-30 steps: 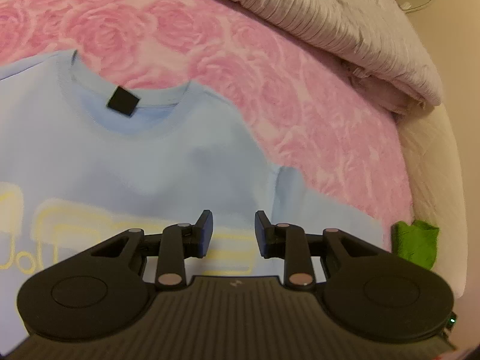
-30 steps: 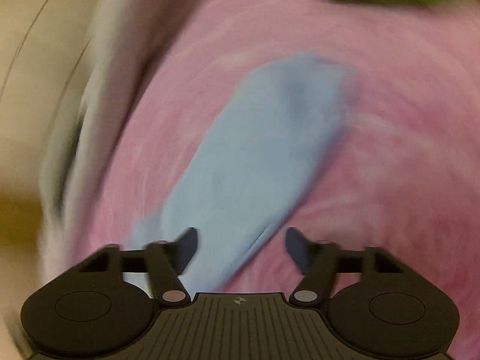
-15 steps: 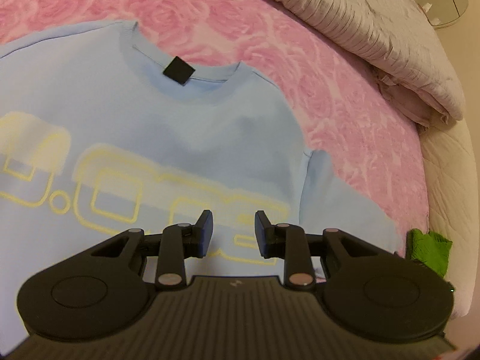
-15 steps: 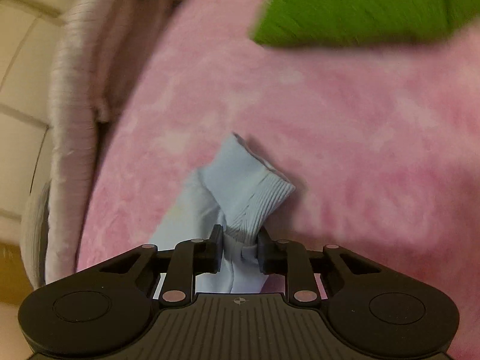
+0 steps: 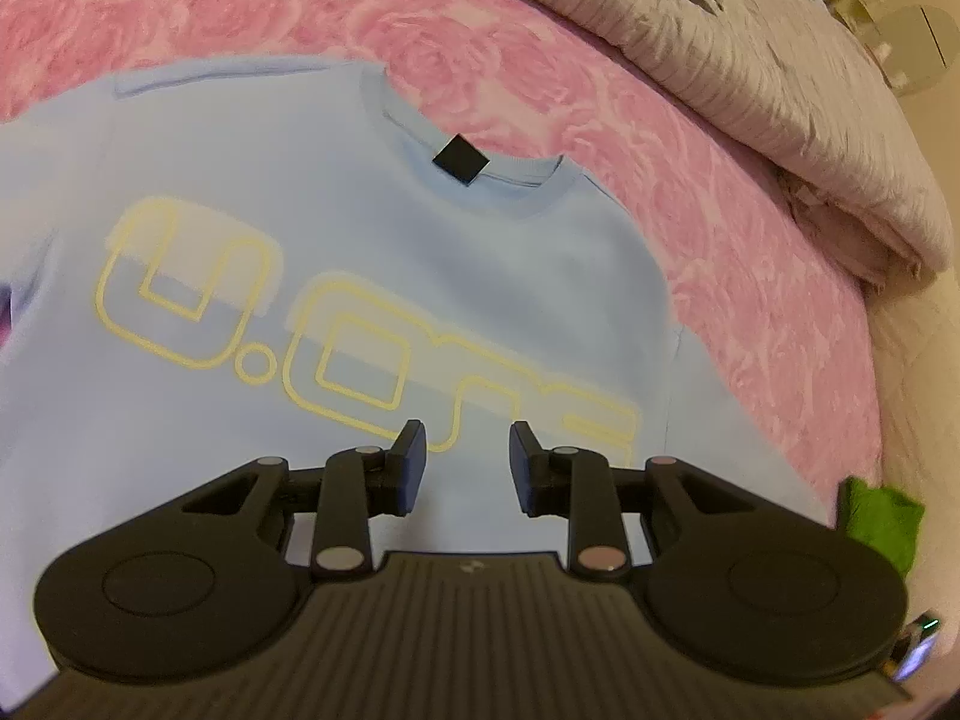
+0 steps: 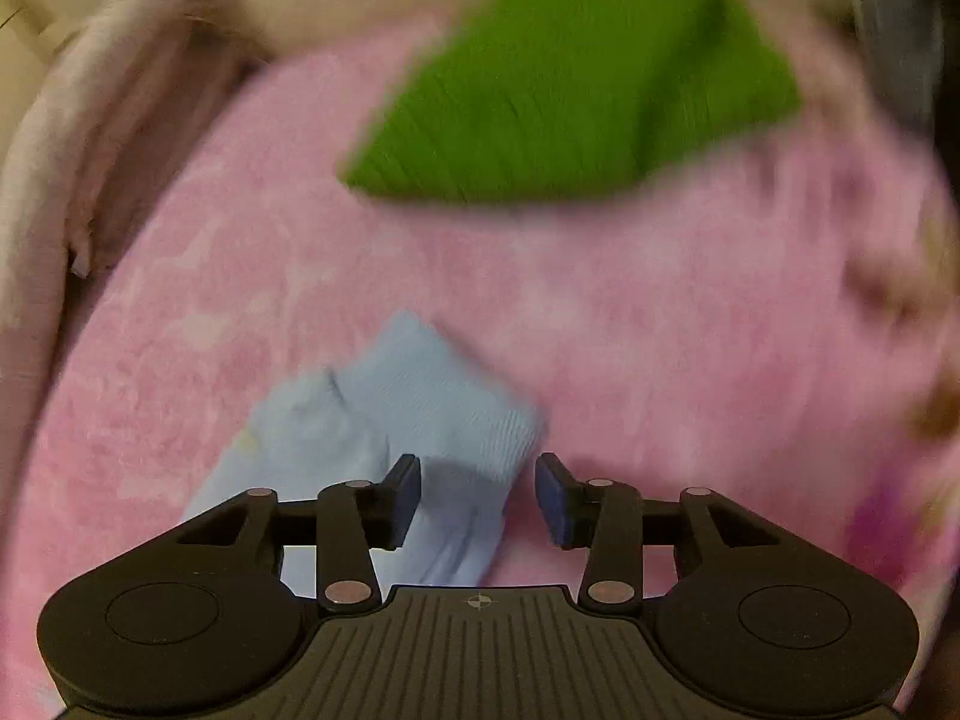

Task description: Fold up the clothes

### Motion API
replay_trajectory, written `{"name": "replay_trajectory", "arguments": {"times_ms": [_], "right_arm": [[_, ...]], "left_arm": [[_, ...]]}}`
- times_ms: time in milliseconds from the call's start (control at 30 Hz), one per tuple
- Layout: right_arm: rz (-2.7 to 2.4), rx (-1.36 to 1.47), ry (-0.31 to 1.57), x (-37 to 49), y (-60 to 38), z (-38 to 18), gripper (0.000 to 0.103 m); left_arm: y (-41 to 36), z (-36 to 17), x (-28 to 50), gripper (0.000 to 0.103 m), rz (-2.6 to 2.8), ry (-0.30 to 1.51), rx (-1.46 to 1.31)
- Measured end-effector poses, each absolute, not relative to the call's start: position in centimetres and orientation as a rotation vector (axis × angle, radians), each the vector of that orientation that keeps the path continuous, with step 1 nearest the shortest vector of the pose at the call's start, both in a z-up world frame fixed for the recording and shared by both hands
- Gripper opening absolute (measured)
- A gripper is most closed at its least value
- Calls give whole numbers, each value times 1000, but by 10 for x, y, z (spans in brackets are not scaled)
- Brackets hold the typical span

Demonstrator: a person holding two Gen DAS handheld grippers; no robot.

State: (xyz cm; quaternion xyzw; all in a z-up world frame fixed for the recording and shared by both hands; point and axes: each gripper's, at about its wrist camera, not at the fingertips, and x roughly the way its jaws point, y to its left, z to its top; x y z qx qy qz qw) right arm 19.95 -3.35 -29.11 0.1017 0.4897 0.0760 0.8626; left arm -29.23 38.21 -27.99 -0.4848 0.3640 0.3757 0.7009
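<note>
The light blue sweatshirt [image 5: 372, 276] lies flat, print up, on the pink bedspread [image 5: 690, 192]. It looks soft and floppy, so cuffs and hems are probably the best spots to pinch. The left gripper [image 5: 467, 461] hovers part open, holding nothing. The right gripper [image 6: 477, 495] is opening, with the sleeve cuff [image 6: 480, 420] loose between its jaws.

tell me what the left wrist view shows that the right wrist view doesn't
Only the left wrist view shows the sweatshirt's chest with yellow lettering, its black neck tag, and the left gripper, empty. Only the right wrist view shows the ribbed sleeve cuff close up between the right gripper's opening jaws, pads not pressing it. Both show the pink rose bedspread, the green cloth and the pale bunched blanket.
</note>
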Motion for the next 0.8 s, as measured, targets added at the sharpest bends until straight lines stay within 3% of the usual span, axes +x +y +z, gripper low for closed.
{"name": "replay_trajectory", "arguments": {"times_ms": [100,267,533,800], "right_arm": [[290,31,886,190,-3,-264,42],[832,-11,1129,189,77,-279,42],[1239,-212,1156,132,224,-303,42],[1365,-303,1163,153,302,-329,42]], "left_arm": [[389,-279,-282,24,812,832,-1020],[416,-290,-245,24,746,865,-958],[486,-317,-190,26,696,882,-930],[550,-339,-156,31,623,832,-1021]]}}
